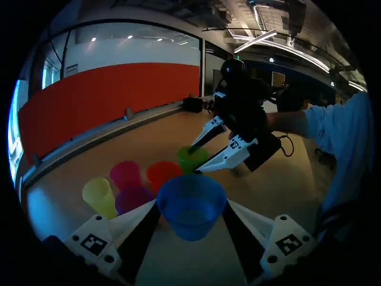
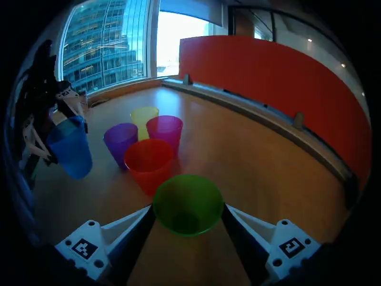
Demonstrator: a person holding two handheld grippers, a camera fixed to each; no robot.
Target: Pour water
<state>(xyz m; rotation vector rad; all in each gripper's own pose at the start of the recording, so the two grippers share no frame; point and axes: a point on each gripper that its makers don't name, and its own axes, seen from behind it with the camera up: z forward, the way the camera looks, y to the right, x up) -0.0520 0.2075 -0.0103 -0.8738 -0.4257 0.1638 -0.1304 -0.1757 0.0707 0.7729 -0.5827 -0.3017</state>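
Observation:
My left gripper [image 1: 191, 212] is shut on a blue cup [image 1: 191, 205] held upright, with water in its bottom. In the right gripper view the same blue cup [image 2: 70, 147] hangs at the left, tilted slightly, above the wooden table [image 2: 266, 162]. My right gripper [image 2: 188, 209] is shut on a green cup [image 2: 187, 204] that looks empty. In the left gripper view the right gripper [image 1: 216, 152] holds the green cup [image 1: 191, 158] beyond the other cups, with a sleeved arm [image 1: 333, 128] behind it.
Several cups stand grouped on the table: orange [image 2: 148, 163], purple [image 2: 119, 142], magenta [image 2: 165, 131] and yellow [image 2: 144, 117]. A red wall [image 2: 285, 81] runs along the far side and windows [image 2: 109, 43] lie at the back left.

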